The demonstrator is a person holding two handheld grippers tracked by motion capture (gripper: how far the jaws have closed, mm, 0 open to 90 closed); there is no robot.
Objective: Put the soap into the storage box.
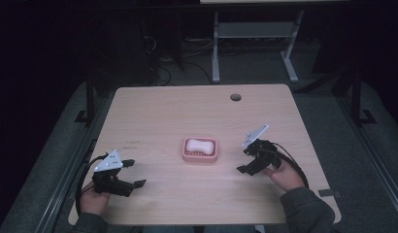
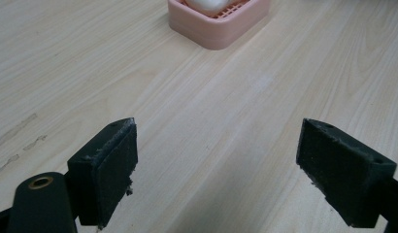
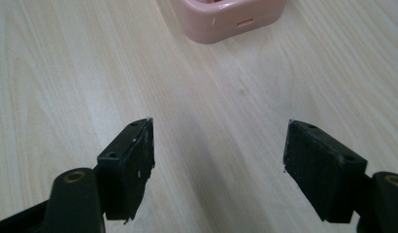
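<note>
The left gripper (image 1: 133, 173) is gaping wide with nothing between its jaws, sitting to the left of and nearer the person than the pink soap dish (image 1: 200, 150). The right gripper (image 1: 245, 160) is likewise spread and empty, just right of the dish. A white soap bar (image 1: 198, 144) is lying inside the dish on the wooden table (image 1: 187, 109).

I find no legible text, label, brand, number or sign on any surface. I check the pink soap dish (image 1: 200, 155) and see plain moulded walls (its small slots are openings, not characters). The table (image 1: 163, 111) carries only wood grain and a few faint dark scuffs near its left edge, too small to resolve as writing. The grey plates on the gripper tops appear blank from my position.
</note>
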